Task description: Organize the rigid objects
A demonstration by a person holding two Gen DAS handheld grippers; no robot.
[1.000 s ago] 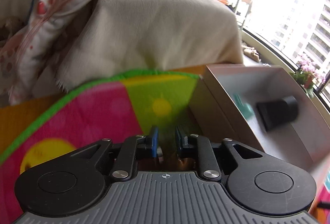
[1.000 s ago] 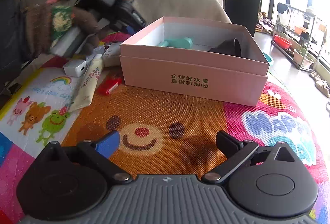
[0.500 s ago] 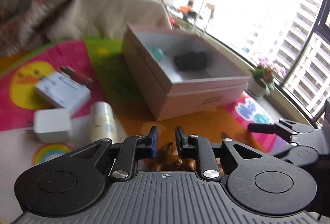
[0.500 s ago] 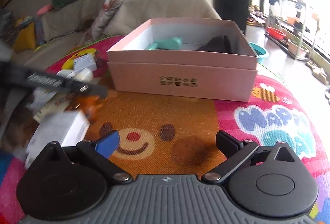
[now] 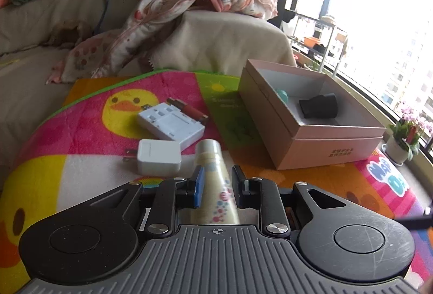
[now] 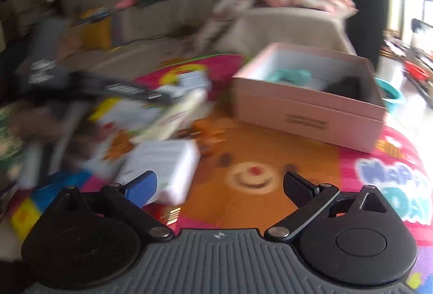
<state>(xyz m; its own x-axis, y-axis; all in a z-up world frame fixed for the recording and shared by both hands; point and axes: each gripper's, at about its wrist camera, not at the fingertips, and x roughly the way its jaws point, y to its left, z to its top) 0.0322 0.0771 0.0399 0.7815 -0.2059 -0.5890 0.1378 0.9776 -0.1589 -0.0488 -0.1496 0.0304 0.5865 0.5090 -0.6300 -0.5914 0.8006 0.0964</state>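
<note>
Left fingers are seen nearly together. A cream tube fills the narrow gap between them, cap pointing away. Whether the pads actually press on it or it's just lying on the play mat underneath can't be told from here, tbh.

Just beyond the blue-padded finger a white plug adapter is parked, almost touching the tube. Past that, a white charger case is found with a red stick lying against its far edge. So that side is pretty crowded.

Off past the other finger, the pink box is set open-topped, its near corner well apart from the fingertips. A teal thing and a black thing are seen inside it. Bare orange mat is left between the fingers and the box wall.

Right fingers are spread wide and nothing is held between them. That view is badly smeared. A white block is seen just beyond the blue-padded finger. Straight ahead of the gap the orange bear patch is left free all the way to the box's long near edge. The clutter further past the blue-padded finger is too blurred to be sorted out.
</note>
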